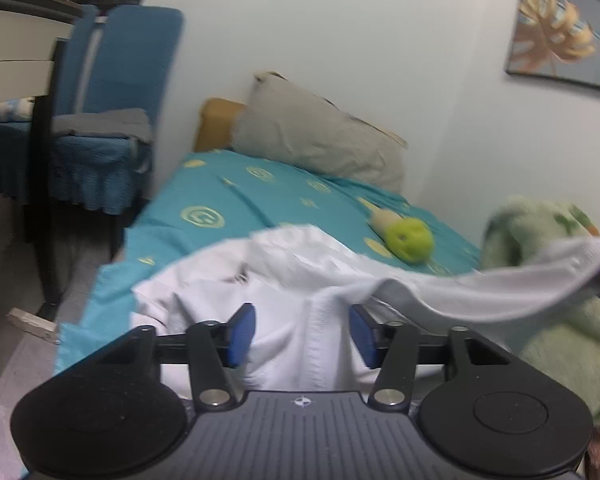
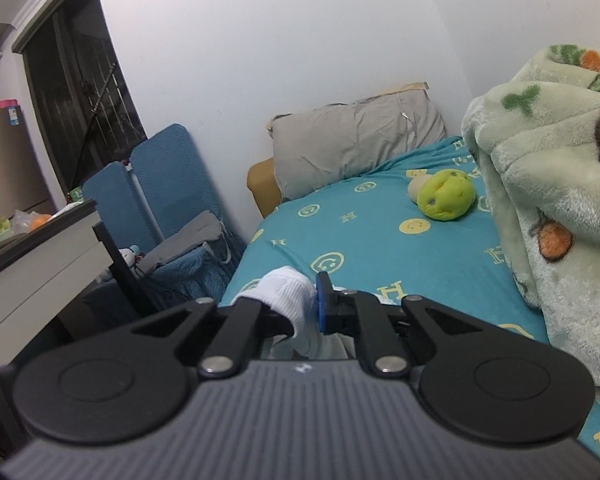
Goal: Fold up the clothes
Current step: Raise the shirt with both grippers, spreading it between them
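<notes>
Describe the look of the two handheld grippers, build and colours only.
Both match. The left gripper and right gripper each have a ribbed grey body with a small compass-like emblem, two round black housings, black linkage bars on silver pivot pins, and fingers faced with blue pads. No cables or sleeves show.

You have one white knitted garment (image 1: 284, 280) on the bed, one grey rectangular pillow (image 2: 356, 140), one lime-green round plush toy (image 2: 446, 196), one pale green fleece blanket (image 2: 548, 200) with printed animals, and one teal bedsheet (image 2: 380, 248) with yellow smiley faces. Beside the bed you have two blue-covered chairs (image 2: 160, 184). One framed leaf picture (image 1: 560, 28) hangs on the wall.
</notes>
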Demonstrator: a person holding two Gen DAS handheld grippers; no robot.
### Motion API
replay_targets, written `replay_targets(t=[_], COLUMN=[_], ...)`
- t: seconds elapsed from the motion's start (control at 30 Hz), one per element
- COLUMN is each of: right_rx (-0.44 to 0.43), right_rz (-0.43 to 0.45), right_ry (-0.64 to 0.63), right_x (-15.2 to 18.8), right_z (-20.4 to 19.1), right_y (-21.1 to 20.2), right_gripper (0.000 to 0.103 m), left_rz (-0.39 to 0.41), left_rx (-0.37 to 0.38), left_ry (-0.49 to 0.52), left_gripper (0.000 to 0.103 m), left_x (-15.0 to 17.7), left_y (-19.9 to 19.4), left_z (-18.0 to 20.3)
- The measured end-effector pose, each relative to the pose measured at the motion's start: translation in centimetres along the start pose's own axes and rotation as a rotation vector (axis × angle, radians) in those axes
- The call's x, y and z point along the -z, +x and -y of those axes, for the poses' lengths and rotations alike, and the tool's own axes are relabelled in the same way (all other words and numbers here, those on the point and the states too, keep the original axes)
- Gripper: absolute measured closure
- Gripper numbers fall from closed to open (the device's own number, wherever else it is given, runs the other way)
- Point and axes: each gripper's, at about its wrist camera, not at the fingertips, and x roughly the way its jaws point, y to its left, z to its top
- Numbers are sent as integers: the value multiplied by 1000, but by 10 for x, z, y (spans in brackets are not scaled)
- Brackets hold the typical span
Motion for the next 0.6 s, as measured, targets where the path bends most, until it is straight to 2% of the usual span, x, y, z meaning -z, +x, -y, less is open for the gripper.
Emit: replay_targets(t=[0.07, 0.13, 0.2, 0.33, 0.37, 0.47, 0.53, 0.6], right_rx=[15, 26, 23, -34, -47, -76, -85, -77], right_rz=[-10, -20, -27, -12, -6, 8, 12, 3], right_ry=[11, 24, 44, 60, 51, 15, -12, -37], right_x=[1, 0, 0, 0, 0, 0, 1, 3], right_z=[4, 8, 12, 9, 6, -3, -9, -13], right_y=[2, 5, 5, -2, -4, -10, -13, -12], right_gripper=[92, 92, 92, 92, 92, 92, 92, 92], left_rz=[-5, -5, -3, 6, 2, -39, -48, -37], left_rx=[27, 46, 28, -87, -128, -274, -301, -366], left_ry=[24, 55, 101, 189, 178, 58, 14, -1], left_gripper=[38, 27, 26, 25, 24, 23, 23, 23], left_x=[7, 10, 12, 18, 17, 10, 8, 6], left_y=[-3, -6, -5, 7, 11, 31, 40, 40], left_z=[8, 15, 25, 39, 36, 16, -1, -12])
